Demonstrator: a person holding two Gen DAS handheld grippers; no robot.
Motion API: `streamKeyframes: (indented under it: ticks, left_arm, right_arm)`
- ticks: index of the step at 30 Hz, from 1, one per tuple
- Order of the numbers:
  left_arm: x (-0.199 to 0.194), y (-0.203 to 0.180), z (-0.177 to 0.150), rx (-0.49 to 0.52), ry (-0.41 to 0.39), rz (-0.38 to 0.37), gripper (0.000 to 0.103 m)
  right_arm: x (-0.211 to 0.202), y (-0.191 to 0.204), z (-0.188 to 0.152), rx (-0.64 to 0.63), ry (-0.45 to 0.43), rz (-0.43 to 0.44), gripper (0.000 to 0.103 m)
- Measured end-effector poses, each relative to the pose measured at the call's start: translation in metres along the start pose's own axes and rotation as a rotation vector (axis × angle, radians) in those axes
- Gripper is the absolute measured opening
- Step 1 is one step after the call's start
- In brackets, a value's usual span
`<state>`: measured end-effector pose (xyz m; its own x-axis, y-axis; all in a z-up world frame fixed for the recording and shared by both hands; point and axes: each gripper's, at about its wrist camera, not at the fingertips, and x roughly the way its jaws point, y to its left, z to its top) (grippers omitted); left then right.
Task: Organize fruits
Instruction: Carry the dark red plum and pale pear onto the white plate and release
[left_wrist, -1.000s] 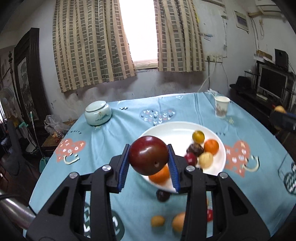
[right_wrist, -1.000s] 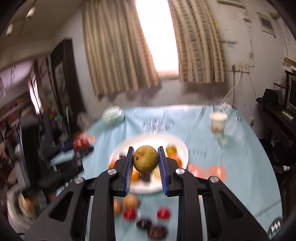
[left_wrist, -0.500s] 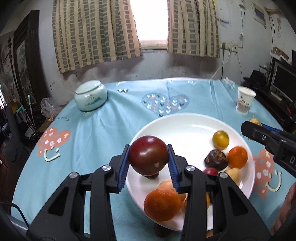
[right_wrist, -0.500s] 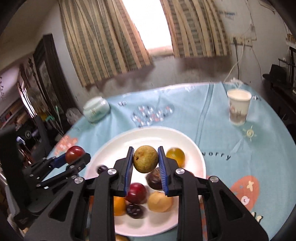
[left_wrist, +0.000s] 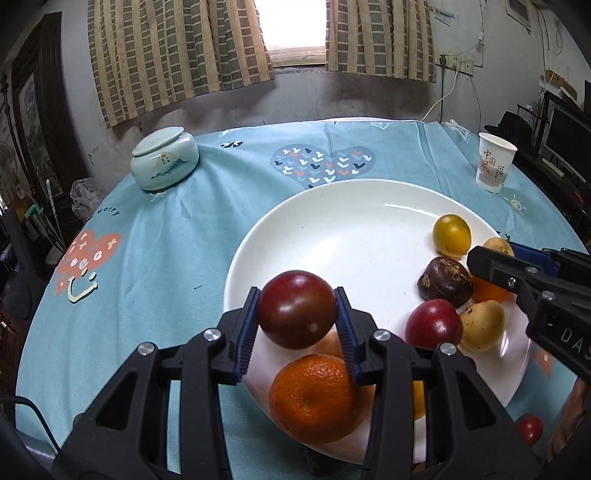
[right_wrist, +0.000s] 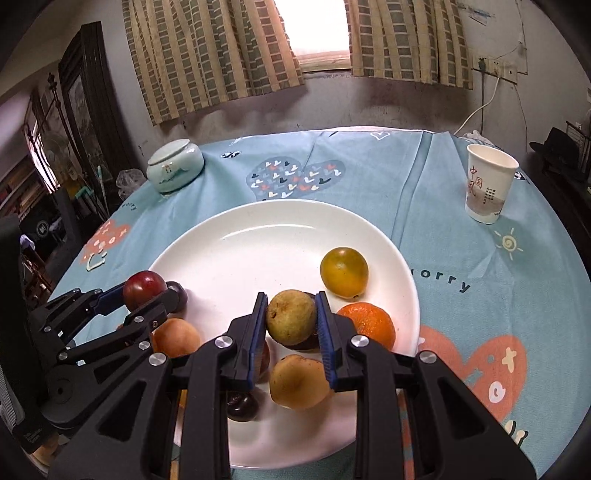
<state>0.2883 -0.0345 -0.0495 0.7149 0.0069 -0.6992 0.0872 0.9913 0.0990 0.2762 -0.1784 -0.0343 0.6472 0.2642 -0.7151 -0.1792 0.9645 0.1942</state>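
A large white plate on the blue cloth holds several fruits: a yellow-green one, oranges, a dark brown one, a red plum and a tan one. My left gripper is shut on a dark red plum over the plate's left rim. My right gripper is shut on a brownish-green pear-like fruit just above the fruits on the plate's right side; it also shows in the left wrist view.
A pale green lidded jar stands at the back left. A paper cup stands at the back right. A small red fruit lies on the cloth near the plate's front right edge. The table edge curves close behind.
Both grippers have moved forward and down over the plate with their fruits held. The right gripper now sits low among the fruits on the plate's right side.
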Motion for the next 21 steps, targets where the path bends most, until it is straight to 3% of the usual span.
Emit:
streamKeyframes:
  ticks: [3, 5, 6, 7, 8, 10, 21]
  left_arm:
    - [0.0, 0.0, -0.001, 0.001, -0.004, 0.004, 0.045]
    - [-0.003, 0.0, 0.0, 0.005, -0.019, 0.016, 0.063]
    - [-0.006, -0.001, 0.0, 0.009, -0.031, 0.021, 0.065]
    - [-0.008, -0.002, 0.001, 0.011, -0.038, 0.024, 0.066]
    - [-0.01, -0.003, 0.001, 0.015, -0.044, 0.024, 0.067]
    - [-0.012, -0.003, 0.002, 0.016, -0.051, 0.025, 0.073]
    - [-0.026, -0.002, 0.003, 0.011, -0.085, 0.039, 0.081]
  right_arm:
    - [0.002, -0.001, 0.0, 0.001, 0.008, -0.008, 0.027]
    - [0.003, -0.001, 0.001, 0.006, 0.019, -0.011, 0.029]
    - [0.003, -0.002, 0.001, 0.013, 0.022, -0.017, 0.031]
    - [0.002, -0.002, 0.001, 0.017, 0.024, -0.02, 0.052]
    - [0.0, -0.002, 0.002, 0.02, 0.016, -0.026, 0.079]
    - [-0.01, 0.0, 0.002, 0.007, -0.044, -0.043, 0.091]
    - [-0.067, 0.013, 0.02, 0.008, -0.194, 0.005, 0.094]
